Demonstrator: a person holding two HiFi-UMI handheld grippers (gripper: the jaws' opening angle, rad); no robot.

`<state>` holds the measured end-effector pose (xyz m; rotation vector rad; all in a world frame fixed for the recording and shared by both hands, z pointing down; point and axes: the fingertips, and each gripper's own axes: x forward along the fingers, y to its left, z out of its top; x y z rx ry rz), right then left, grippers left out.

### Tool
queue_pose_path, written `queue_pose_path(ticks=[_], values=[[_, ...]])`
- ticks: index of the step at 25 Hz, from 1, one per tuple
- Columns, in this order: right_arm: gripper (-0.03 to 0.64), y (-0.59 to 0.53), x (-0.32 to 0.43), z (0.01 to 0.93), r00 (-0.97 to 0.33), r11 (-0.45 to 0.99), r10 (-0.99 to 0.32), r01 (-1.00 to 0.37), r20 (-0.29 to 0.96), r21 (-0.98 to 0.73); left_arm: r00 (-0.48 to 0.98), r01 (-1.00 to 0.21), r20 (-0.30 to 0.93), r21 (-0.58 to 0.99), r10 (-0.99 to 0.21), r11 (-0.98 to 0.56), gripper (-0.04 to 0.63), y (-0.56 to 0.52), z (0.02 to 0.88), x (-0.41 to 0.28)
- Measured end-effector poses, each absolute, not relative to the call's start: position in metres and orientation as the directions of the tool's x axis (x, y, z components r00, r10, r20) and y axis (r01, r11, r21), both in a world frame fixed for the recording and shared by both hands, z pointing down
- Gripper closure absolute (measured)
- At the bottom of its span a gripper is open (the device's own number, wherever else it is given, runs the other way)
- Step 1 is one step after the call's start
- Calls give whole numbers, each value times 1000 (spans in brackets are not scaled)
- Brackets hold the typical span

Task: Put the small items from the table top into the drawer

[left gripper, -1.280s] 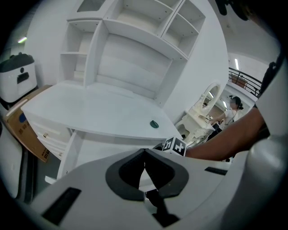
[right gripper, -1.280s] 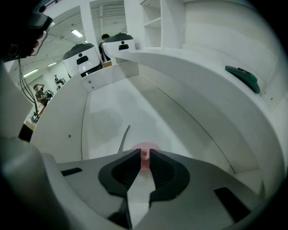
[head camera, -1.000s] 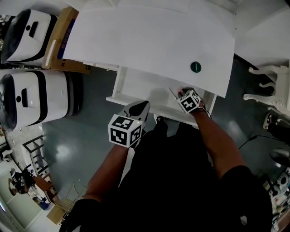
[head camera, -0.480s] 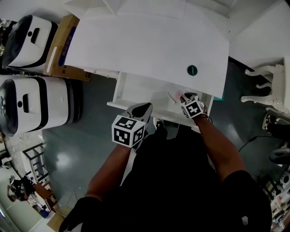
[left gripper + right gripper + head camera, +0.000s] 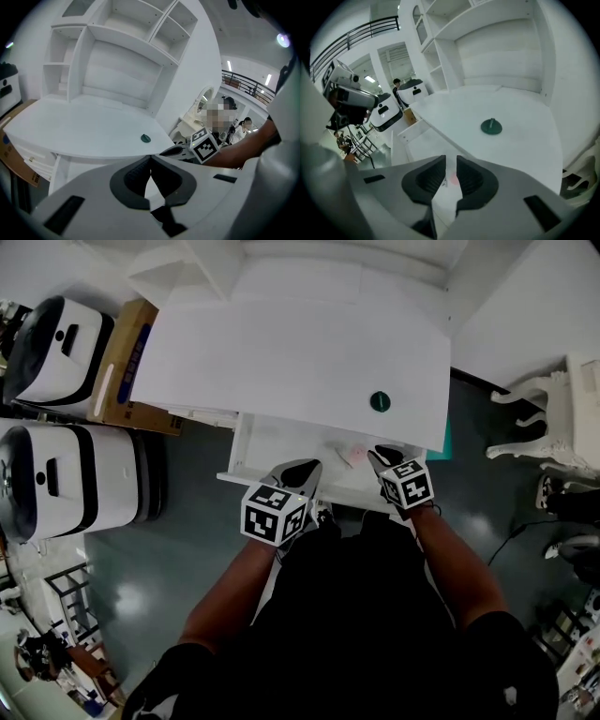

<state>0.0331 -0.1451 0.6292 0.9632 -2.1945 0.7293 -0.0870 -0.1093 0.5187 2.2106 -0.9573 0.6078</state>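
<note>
Prob. light, hard, slick green knob: pinch its stem w/ right gripper (jaws slightly apart, empty); left gripper closed, empty.

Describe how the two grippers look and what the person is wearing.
The left tongs and right tongs have pale grey moulded shells with black ribbed pads. Each carries a white cube printed with black square markers. No cables show. The person wears a black short-sleeved top.

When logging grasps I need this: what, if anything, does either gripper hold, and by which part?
Nothing. The left gripper is shut on itself; the right gripper is slightly open and empty, with a pink item lying in the drawer beyond.
</note>
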Motion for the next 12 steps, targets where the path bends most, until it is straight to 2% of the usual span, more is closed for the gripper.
queue_pose_path(ticks=[6,12], values=[[566,-147,49,563,-564,538,-532,-801,631,-262,646,-746,602,369,-469,-554,584,-117,510,-76],[580,-136,67,530,-591,461,-578,-806,562,-372,670,-725,576,369,-469,-582,586,-121,499,-65]])
